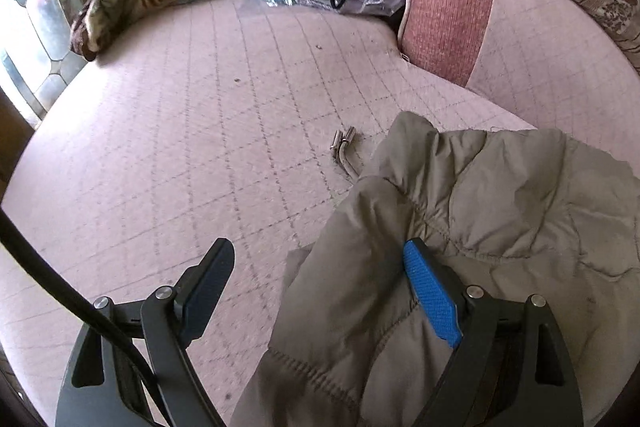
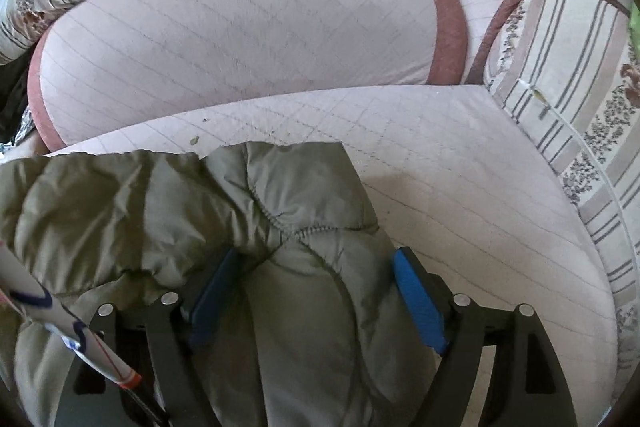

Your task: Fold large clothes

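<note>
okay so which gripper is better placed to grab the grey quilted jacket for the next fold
Right, probably. The right gripper straddles a ridge of the grey quilted jacket, padding filling its open jaws. The left gripper sits at the jacket's edge, half over the bare pink quilted cover.

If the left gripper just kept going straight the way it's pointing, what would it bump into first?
Most likely the quilted olive-grey jacket: its edge already lies between the open fingers of the left gripper, against the blue one. The pink quilted sofa seat lies just beyond. Depth is hard to judge here.
</note>
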A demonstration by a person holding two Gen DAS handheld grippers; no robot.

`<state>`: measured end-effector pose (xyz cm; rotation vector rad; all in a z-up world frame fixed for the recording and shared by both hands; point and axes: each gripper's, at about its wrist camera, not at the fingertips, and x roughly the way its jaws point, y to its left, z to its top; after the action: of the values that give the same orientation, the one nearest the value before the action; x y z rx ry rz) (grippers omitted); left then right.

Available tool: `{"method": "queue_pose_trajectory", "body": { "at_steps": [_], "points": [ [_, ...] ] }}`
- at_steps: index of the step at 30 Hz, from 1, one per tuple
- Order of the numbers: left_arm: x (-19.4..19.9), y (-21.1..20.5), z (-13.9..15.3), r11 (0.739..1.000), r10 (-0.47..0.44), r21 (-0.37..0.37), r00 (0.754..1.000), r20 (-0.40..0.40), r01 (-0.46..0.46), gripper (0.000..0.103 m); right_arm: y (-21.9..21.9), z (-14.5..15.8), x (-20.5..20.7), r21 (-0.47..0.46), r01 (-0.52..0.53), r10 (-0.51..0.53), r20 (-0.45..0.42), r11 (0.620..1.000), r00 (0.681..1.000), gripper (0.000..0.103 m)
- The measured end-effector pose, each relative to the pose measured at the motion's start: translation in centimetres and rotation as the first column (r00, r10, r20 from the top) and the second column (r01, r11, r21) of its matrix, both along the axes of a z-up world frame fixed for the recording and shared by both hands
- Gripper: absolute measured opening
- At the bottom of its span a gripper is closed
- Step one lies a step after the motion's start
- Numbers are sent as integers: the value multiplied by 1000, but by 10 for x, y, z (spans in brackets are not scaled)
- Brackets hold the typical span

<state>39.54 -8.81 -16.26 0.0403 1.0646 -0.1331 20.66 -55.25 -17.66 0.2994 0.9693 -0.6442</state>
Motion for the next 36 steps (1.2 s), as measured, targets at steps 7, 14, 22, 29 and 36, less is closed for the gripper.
{"method": "queue_pose_trajectory", "body": {
  "at_steps": [7,14,22,29,36],
  "points": [
    [10,-3,-14,998,8,-58,1000,-22,-9,87,-28,-27,7,143,48,-56,49,989,997,93],
    [10,1,-3,998,36,-49,998,-56,-39,88,-41,-28,6,227,100,-114,52,969,992,96],
    [-57,16,71,998,-42,-46,996,83,46,87,8,44,-32,109,51,-63,109,993,992,92],
    [-121,18,51,991,-129,39,988,86,126,87,62,48,-90,23,-27,24,114,999,993,85],
    [-118,23,13,994,-107,9,991,78,107,92,57,8,-100,-4,34,-33,58,999,998,84]
  ]
}}
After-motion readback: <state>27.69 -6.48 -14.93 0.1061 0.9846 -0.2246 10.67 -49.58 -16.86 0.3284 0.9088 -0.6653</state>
